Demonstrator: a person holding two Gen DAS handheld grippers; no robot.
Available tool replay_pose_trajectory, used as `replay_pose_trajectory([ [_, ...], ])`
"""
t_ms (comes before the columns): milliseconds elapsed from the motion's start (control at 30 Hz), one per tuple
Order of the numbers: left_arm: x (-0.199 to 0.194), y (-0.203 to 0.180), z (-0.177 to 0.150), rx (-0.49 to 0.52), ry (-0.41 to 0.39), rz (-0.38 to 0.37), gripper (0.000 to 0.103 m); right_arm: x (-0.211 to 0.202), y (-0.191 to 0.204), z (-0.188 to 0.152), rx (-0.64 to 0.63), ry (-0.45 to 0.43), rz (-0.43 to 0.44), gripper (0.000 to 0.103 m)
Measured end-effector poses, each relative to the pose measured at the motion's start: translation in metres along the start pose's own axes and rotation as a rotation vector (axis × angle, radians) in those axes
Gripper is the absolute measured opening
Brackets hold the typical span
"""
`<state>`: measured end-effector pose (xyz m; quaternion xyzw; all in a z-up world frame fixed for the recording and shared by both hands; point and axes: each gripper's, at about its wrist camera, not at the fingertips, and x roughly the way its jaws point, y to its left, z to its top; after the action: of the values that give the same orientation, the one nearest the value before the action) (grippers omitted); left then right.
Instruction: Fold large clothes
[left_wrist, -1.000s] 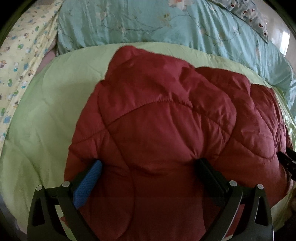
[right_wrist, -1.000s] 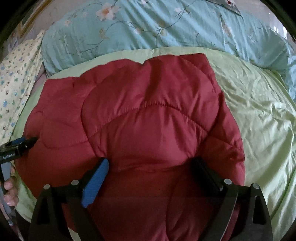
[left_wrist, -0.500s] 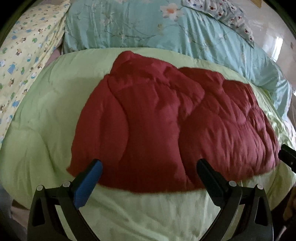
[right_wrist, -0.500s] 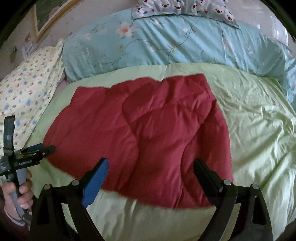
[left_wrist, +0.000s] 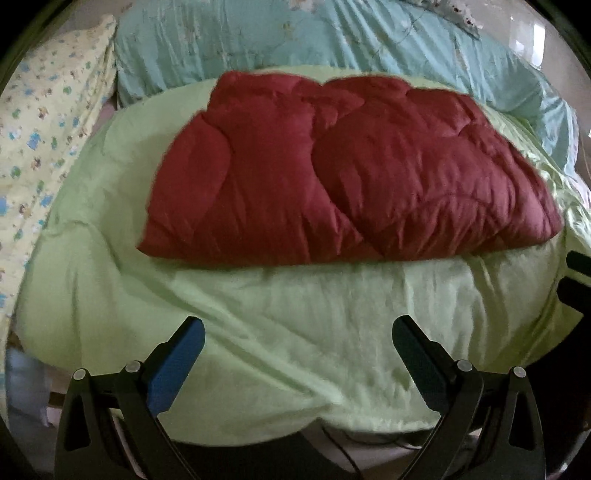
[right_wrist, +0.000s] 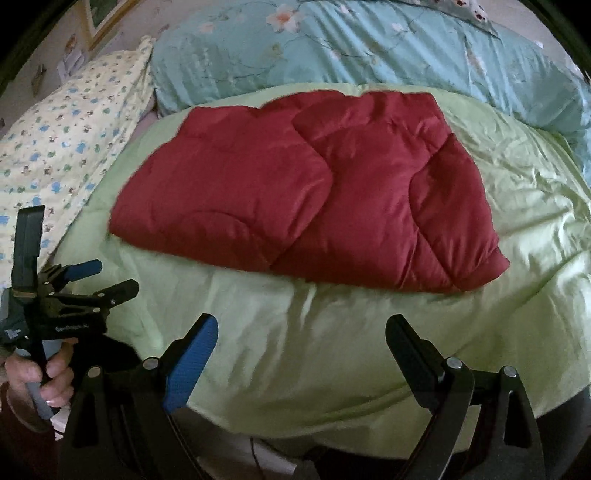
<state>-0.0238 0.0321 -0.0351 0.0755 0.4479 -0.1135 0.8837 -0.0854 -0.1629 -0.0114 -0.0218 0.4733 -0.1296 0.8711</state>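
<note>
Across the middle of both wrist frames lies the puffy dark-red quilted garment (left_wrist: 343, 177), folded into a thick slab on the pale green wrinkled bed cover (left_wrist: 295, 332), touched by neither tool. Our left gripper (left_wrist: 298, 345) sits at the lower edge of its frame with fingers spread wide and nothing between them; our right gripper (right_wrist: 301, 339) likewise, released and empty, both well short of the garment's near edge. Risks as we judge them: the padded fill looks springy, so the top layer, whose overlapping seam runs diagonally through the centre, may puff open or slide if left unpressed; the sheen of the shell suggests low friction, so a pinch on one layer only could peel the fold apart; a deep pinch could also catch the green cover and drag it along. Edges: the near hem runs roughly level across mid-frame, with the lower-right corner in the right wrist view sticking out as the clearest grasp point. Open room: broad bare cover below and to the right of the garment; the upper frame is hemmed by the light blue floral duvet (right_wrist: 369, 48), the upper left by the yellow printed pillow (right_wrist: 70, 129).
</note>
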Motion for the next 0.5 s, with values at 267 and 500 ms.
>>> replay_pose_trajectory([
  [267, -0.051, -0.005, 0.012, 0.026, -0.083, 0.041, 0.103, -0.040, 0.019, 0.017, -0.059, -0.083, -0.046, 0.102],
  [500, -0.026, -0.003, 0.015, 0.012, -0.026, 0.034, 0.103, -0.005, 0.005, 0.015, -0.001, 0.000, -0.035, 0.102],
])
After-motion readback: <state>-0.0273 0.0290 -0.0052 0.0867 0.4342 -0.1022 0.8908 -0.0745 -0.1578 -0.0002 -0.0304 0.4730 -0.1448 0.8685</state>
